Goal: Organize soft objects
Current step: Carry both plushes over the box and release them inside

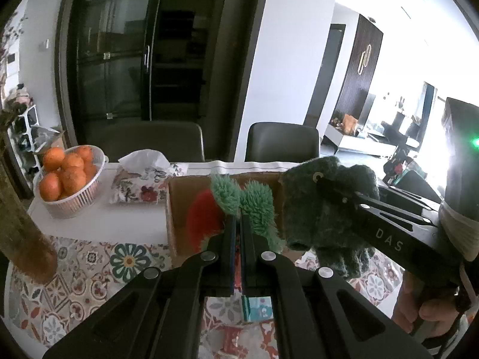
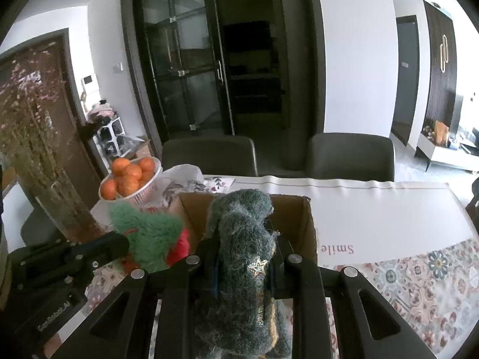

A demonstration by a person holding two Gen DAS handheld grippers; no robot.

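Note:
My left gripper is shut on a fuzzy plush toy with light green fronds and a red body, held above the table in front of an open cardboard box. My right gripper is shut on a dark green woolly toy with a small gold star, also held up before the cardboard box. In the left wrist view the right gripper and its dark green toy hang just right of the fuzzy toy. The right wrist view shows the left gripper with the fuzzy toy at left.
A white basket of oranges and a floral tissue pack sit at the back left. A tall vase of dried flowers stands at the left edge. Two dark chairs face the table's far side. A hand holds the right gripper's handle.

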